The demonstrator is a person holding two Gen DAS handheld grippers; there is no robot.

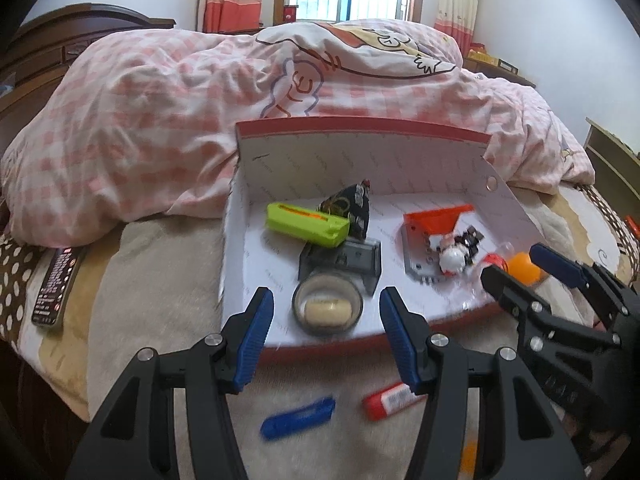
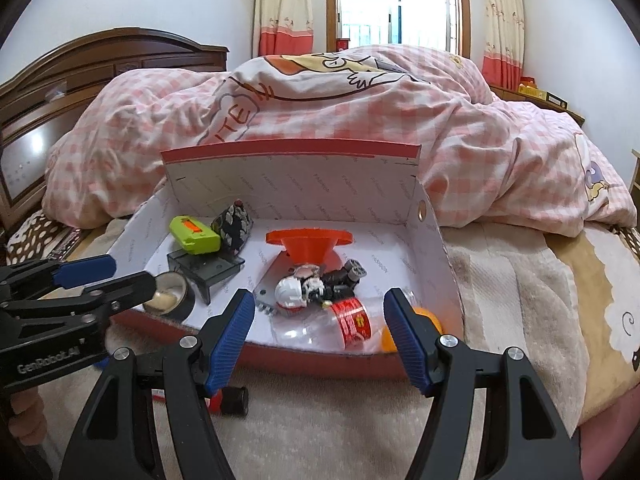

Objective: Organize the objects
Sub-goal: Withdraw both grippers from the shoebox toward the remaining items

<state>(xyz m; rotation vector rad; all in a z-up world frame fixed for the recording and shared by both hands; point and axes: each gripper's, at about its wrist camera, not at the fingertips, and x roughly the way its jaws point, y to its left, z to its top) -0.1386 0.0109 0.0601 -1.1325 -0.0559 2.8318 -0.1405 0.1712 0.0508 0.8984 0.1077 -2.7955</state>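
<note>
An open cardboard box (image 1: pixel 360 126) (image 2: pixel 288 148), white inside with red edges, lies on the bed. It holds a lime-green device (image 1: pixel 306 224) (image 2: pixel 194 234), a dark patterned pouch (image 1: pixel 348 208), a grey clear case (image 1: pixel 344 260), a round dark roll (image 1: pixel 328 308) (image 2: pixel 172 292), an orange funnel (image 1: pixel 432 216) (image 2: pixel 310 244), a toy figure (image 1: pixel 452 252) (image 2: pixel 304 288), a clear bottle with a red label (image 2: pixel 352 320) and an orange ball (image 1: pixel 522 270) (image 2: pixel 432 320). My left gripper (image 1: pixel 326 336) (image 2: pixel 116 276) stands open over the box's near edge, before the roll. My right gripper (image 2: pixel 320 328) (image 1: pixel 520 268) is open before the bottle, nothing pressed.
On the beige blanket in front of the box lie a blue stick-like item (image 1: pixel 298 418) and a red one with a black cap (image 1: pixel 392 400) (image 2: pixel 230 398). A remote control (image 1: pixel 56 284) rests at the left. A heaped pink checked duvet (image 1: pixel 200 120) rises behind the box.
</note>
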